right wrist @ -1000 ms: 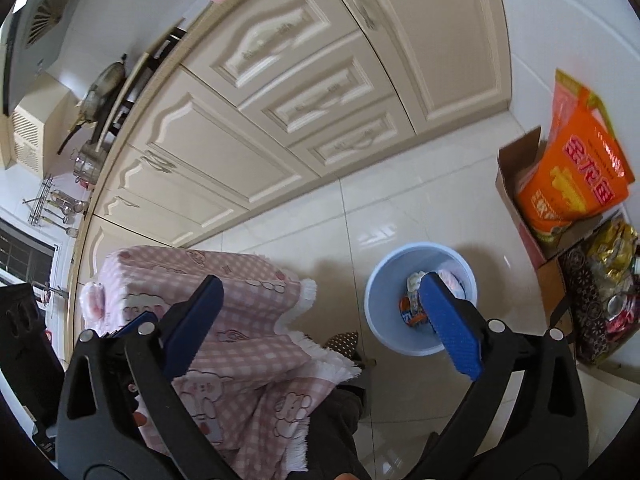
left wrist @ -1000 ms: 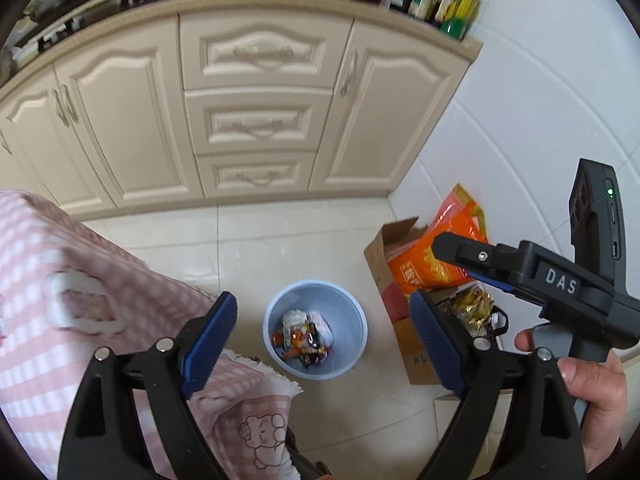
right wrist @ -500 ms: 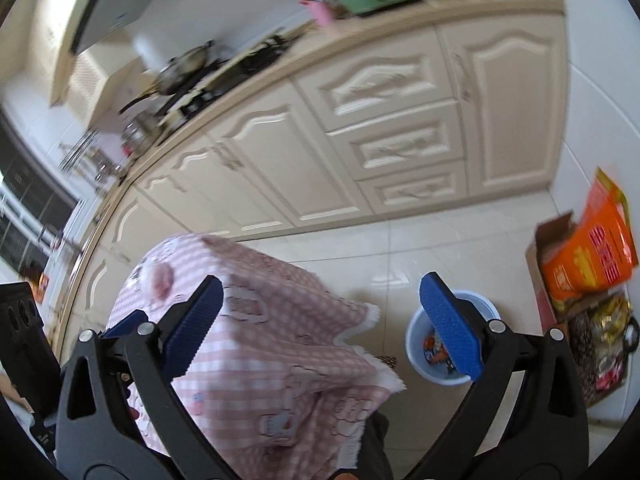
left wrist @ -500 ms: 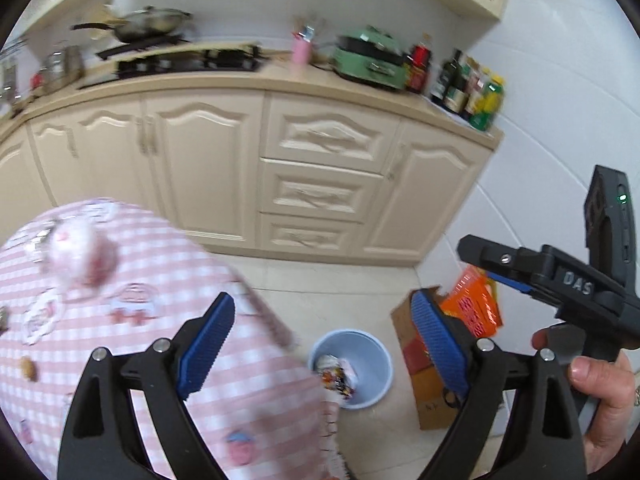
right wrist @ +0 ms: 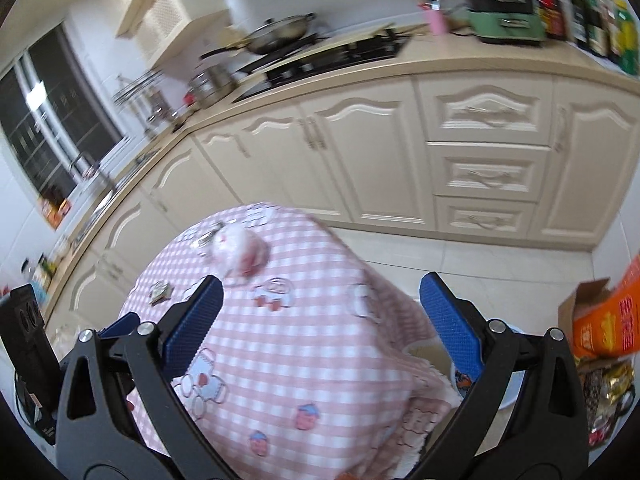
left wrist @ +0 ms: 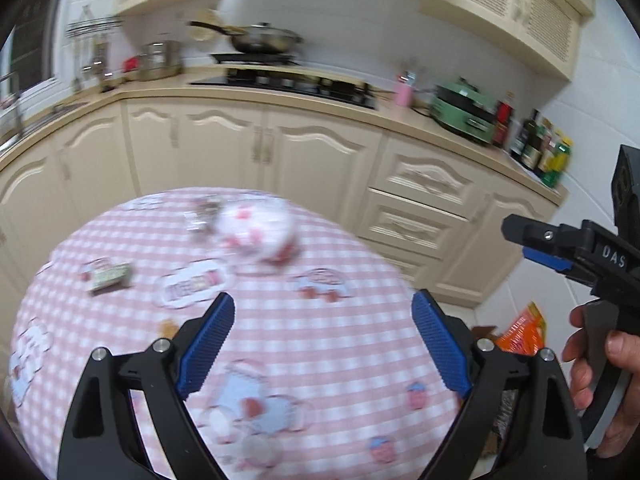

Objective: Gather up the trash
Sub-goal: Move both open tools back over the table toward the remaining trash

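A small wrapper (left wrist: 109, 277) is left lying at the left of the checked surface (left wrist: 320, 320), just beside a crumpled white wad (left wrist: 256, 232); the left tongs (left wrist: 322, 344) and right tongs (right wrist: 320, 320) are held wide apart and empty above it, judged ready for a pickup

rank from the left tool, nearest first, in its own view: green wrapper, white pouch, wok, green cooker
1. green wrapper, on the cloth, left of the left tool.
2. white pouch, farther back on the table.
3. wok and green cooker, both on the counter; too close to call.
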Demonstrator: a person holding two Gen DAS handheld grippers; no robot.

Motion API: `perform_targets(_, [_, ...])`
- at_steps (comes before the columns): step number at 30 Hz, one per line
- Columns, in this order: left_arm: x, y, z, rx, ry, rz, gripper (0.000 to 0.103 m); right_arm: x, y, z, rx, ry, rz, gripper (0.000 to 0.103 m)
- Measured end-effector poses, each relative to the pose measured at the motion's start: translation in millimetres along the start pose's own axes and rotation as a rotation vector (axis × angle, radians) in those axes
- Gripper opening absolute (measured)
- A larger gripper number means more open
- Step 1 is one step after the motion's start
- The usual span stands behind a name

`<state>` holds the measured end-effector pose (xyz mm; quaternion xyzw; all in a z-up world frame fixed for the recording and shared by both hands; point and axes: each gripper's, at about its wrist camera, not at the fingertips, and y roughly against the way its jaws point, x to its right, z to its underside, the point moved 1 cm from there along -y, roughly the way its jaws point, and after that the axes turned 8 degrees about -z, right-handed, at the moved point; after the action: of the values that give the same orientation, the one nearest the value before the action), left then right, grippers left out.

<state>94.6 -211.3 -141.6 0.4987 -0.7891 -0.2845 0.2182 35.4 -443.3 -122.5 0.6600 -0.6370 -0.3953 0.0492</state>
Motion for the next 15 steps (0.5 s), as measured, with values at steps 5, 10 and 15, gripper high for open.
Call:
perform_targets(5, [-56.4,3.6,14.8,-0.007,0.062,-0.078,0.089,-37.3,-31.4,2.5,-0.047,0.076,-0.027,0.097])
perform_targets(10, [-96.5,-8.0,30.3,-0.043,0.110,-0.128,0.089,-66.8,-68.8,7.2,-0.103,0.138,-0.050,0.097])
perform_targets(15, [-115.2,-28.8,36.8,-0.066,0.112,-0.154,0.089,-81.0,-103.0,10.7,-0.150,0.174,-0.052,0.097])
